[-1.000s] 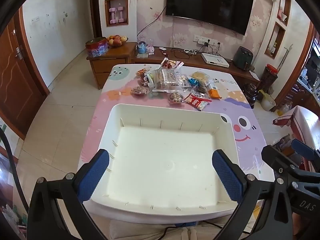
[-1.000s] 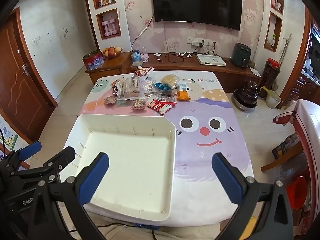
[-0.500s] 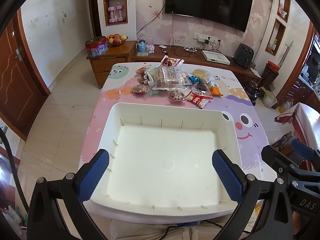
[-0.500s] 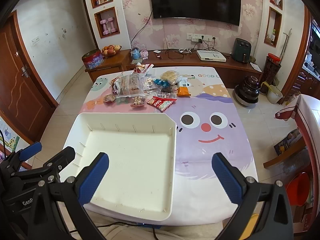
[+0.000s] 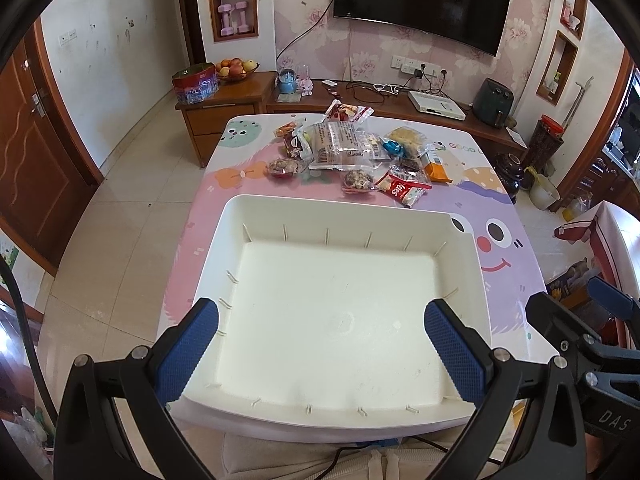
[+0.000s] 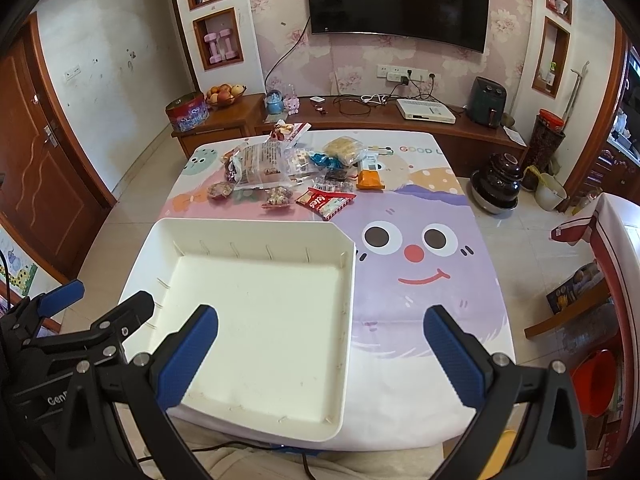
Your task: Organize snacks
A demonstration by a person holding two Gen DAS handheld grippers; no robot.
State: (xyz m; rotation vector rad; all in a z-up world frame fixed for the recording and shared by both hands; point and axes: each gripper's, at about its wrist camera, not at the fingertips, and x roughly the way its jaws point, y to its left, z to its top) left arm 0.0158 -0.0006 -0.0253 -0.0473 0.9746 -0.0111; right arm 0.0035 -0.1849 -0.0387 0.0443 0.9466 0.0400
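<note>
Both grippers hang spread wide and hold nothing, low over the near edge of the table [image 6: 424,296]. The left gripper [image 5: 320,344] has its blue pads over the near part of the white tray [image 5: 340,208], one pad at each side wall; the right gripper [image 6: 320,348] straddles the tray's right wall, its left pad over the tray floor and its right pad over the purple cartoon face on the cloth. The tray sits on the near left part of the table, with nothing in it, short ribs showing along its inner walls. The snacks [image 5: 352,148] lie in a loose heap on the far side of the table, beyond the tray's far rim and apart from it: a large clear bag [image 5: 338,146] in the middle, a red packet [image 5: 404,190] nearest the tray, an orange packet [image 5: 437,168] to the right, small clear packs of mixed nuts at the front left. The left view shows the tray's whole floor and its near rim, and the right gripper's black frame at its right edge. The right view shows what the left one crops: the full smiling face on the cloth, the bare right half of the table, and the left gripper's frame low at its left. In the right view the snacks [image 6: 296,172] sit beyond the tray [image 6: 252,226], with the red packet [image 6: 324,202] just past its far right corner. A TV [image 6: 400,0] hangs on the far wall.
</note>
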